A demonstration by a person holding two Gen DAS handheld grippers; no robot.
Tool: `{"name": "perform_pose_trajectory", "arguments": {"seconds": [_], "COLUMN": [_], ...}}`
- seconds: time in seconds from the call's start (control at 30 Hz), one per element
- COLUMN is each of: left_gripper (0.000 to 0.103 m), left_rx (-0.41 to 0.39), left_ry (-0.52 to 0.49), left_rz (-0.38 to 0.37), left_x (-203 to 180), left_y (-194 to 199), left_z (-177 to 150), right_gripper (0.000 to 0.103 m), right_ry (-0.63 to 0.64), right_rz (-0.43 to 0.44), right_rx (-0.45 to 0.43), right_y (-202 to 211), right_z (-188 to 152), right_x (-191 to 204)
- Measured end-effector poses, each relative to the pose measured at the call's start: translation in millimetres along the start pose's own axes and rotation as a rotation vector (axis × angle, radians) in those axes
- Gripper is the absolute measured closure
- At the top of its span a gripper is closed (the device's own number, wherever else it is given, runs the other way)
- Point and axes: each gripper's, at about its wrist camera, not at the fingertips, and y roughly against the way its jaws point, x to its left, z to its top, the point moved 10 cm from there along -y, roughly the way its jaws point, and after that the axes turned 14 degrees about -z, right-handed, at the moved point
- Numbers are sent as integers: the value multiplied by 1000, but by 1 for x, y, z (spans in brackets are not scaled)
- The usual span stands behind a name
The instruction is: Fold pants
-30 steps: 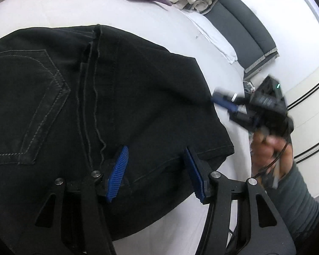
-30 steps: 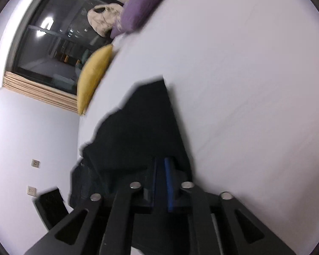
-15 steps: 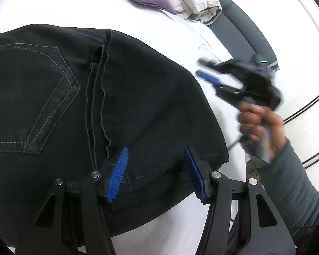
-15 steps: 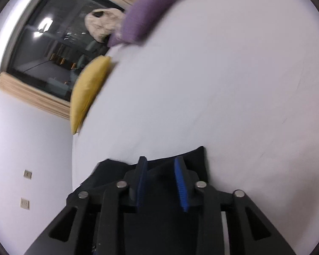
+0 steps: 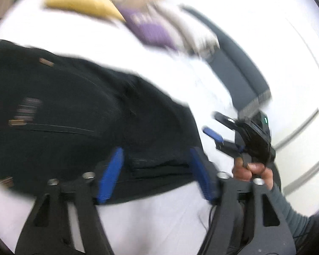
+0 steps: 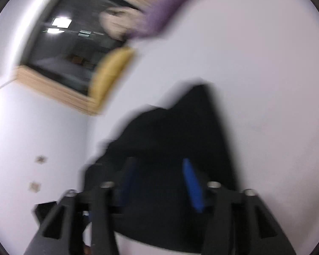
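White bed [image 5: 159,48], dark window [image 6: 70,48] (wood-framed), white walls [image 6: 32,138]

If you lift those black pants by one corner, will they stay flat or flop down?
The black denim pants would probably flop: they lie limp on the white bed sheet, folded in soft layers at the edge. They likely feel fairly heavy, since the denim looks thick. They probably won't slip much.

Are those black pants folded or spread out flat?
Folded. The black pants lie on the white bed with stacked layers of cloth along the near edge.
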Motion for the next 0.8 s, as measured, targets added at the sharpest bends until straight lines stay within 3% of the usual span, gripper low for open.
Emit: {"name": "perform_pose_trajectory", "arguments": {"seconds": [0.07, 0.13, 0.23, 0.3, 0.37, 0.43, 0.57, 0.67, 0.77, 0.8], "left_gripper": [24, 14, 13, 13, 13, 13, 13, 13, 16, 26], "left_rx": [-138, -226, -336, -380, -385, -397, -408, -463, -496, -488], "left_ry": [54, 101, 224, 341, 424, 475, 517, 558, 581, 582], "left_rz": [41, 95, 181, 173, 146, 104, 63, -3, -43, -54], "left_x": [17, 38, 86, 115, 135, 150, 169, 171, 180, 181], "left_y": [55, 93, 144, 162, 162, 160, 149, 147, 145, 143], "left_z": [8, 10, 8, 3, -5, -3, 1, 11, 17, 20], "right_gripper": [33, 33, 33, 33, 33, 33, 33, 33, 33, 33], "right_ry": [43, 67, 47, 55, 82, 88, 102, 99, 105, 109], "right_rz": [69, 92, 92, 91, 90, 86, 80, 85, 84, 82], "right_rx": [38, 65, 124, 145, 149, 152, 151, 151, 157, 160], "right_y": [-3, -13, -33, -36, -30, -39, -52, -59, -69, -71], "right_z": [-11, -21, -38, -47, -55, -40, -42, -43, -48, -49], "right_x": [32, 50, 68, 76, 85, 87, 107, 114, 122, 123]}}
